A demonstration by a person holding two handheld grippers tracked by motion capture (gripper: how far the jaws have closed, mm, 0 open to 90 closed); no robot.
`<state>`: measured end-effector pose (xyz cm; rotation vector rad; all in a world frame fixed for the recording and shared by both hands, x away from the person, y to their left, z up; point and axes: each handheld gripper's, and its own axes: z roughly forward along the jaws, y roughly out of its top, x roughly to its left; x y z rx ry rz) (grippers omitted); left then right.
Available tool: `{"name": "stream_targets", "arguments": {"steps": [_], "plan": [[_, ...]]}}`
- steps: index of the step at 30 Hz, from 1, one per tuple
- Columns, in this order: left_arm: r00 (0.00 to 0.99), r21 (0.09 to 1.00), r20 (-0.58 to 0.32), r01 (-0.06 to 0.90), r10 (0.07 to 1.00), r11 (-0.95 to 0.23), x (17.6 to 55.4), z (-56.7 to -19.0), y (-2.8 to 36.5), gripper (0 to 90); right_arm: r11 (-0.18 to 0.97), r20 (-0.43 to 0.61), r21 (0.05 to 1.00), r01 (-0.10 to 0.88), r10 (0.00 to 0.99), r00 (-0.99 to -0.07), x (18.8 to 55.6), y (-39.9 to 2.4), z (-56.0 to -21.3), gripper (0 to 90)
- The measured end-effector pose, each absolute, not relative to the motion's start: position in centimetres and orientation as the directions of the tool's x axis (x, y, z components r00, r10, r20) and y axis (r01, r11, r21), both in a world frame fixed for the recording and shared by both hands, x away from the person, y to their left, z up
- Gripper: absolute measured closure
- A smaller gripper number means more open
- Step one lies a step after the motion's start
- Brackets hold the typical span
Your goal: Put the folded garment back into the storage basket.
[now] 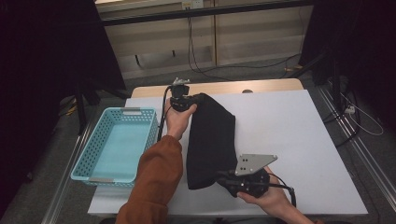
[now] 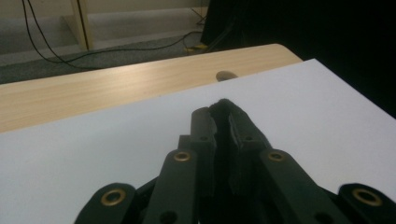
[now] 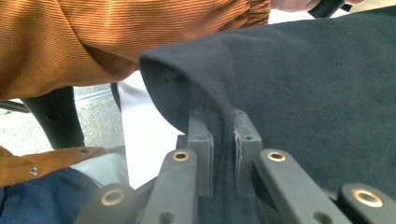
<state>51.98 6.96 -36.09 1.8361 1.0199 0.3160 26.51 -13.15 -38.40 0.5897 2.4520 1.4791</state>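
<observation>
High view is showing a turquoise basket (image 1: 116,144) sitting with nothing inside at the left edge of the tabletop (image 1: 299,140). Just right of it, the black cloth (image 1: 211,140) is lying folded lengthwise on the white surface. The left hand-held gripper (image 1: 181,103) is clamping its far corner, and the right hand-held gripper (image 1: 233,179) is pinching its near edge. Since both grips are catching only thin edges, I judge a corner could be slipping free during a lift, undoing the fold.
</observation>
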Motion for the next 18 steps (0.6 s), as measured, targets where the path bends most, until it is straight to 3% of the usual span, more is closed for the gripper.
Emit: {"name": "stream_targets", "arguments": {"steps": [18], "plan": [[0.627,0.865,-0.192,0.471,0.755,-0.171,51.5,-33.8,7.1,82.3,0.383,0.013,0.902,0.199,0.437,-0.899,26.2,-13.0,-37.2,82.0]]}}
